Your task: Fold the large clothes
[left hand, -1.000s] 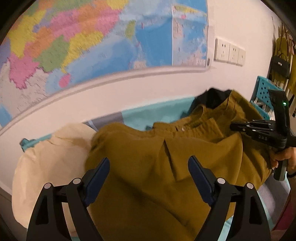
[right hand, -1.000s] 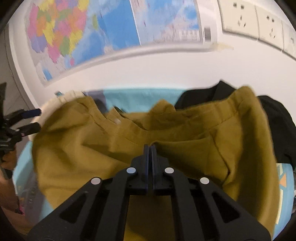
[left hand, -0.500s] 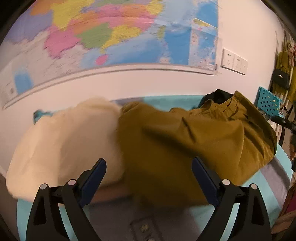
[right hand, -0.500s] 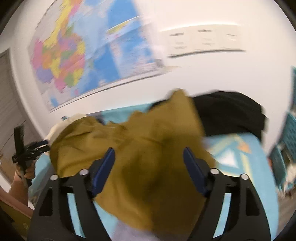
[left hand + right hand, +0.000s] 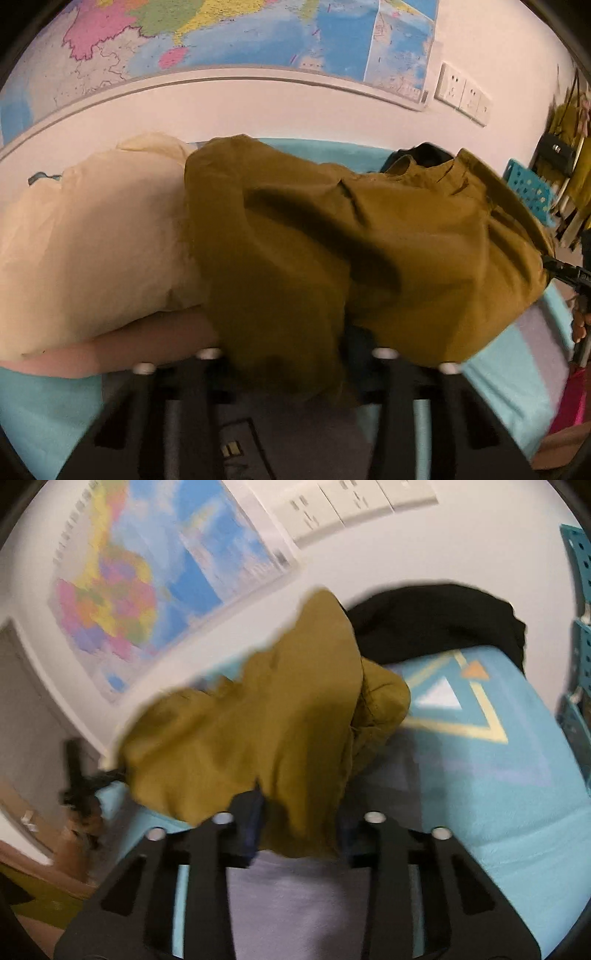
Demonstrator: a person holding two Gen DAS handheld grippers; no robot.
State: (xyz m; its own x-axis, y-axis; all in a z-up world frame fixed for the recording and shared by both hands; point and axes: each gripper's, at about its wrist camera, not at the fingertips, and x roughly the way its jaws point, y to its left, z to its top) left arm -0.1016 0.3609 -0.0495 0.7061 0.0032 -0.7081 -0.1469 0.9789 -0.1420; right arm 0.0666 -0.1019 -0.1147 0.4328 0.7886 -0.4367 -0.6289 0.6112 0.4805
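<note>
A large mustard garment [image 5: 332, 240] lies in a heap on the teal patterned cover [image 5: 44, 406], part of it over a cream garment [image 5: 92, 240]. My left gripper [image 5: 291, 354] is at its near hem. The jaws are closing with cloth bunched between them, and the cloth hides the pads. In the right wrist view, the mustard garment [image 5: 258, 731] hangs lifted from my right gripper [image 5: 297, 827]. Those jaws are closing too, and one blue pad [image 5: 251, 823] presses the fabric's edge. Each gripper shows in the other's view: the right gripper [image 5: 565, 275] and the left gripper [image 5: 79, 786].
A black garment [image 5: 436, 620] lies behind the mustard one against the wall. A map [image 5: 221, 37] and sockets [image 5: 461, 96] are on that wall. A blue perforated crate [image 5: 528, 188] stands to the right of the cover [image 5: 498, 812].
Both grippers opened wide, moved apart to opposite ends of the mustard garment and closed on its edges. The right gripper swung far to the right, and its end of the cloth is now raised.
</note>
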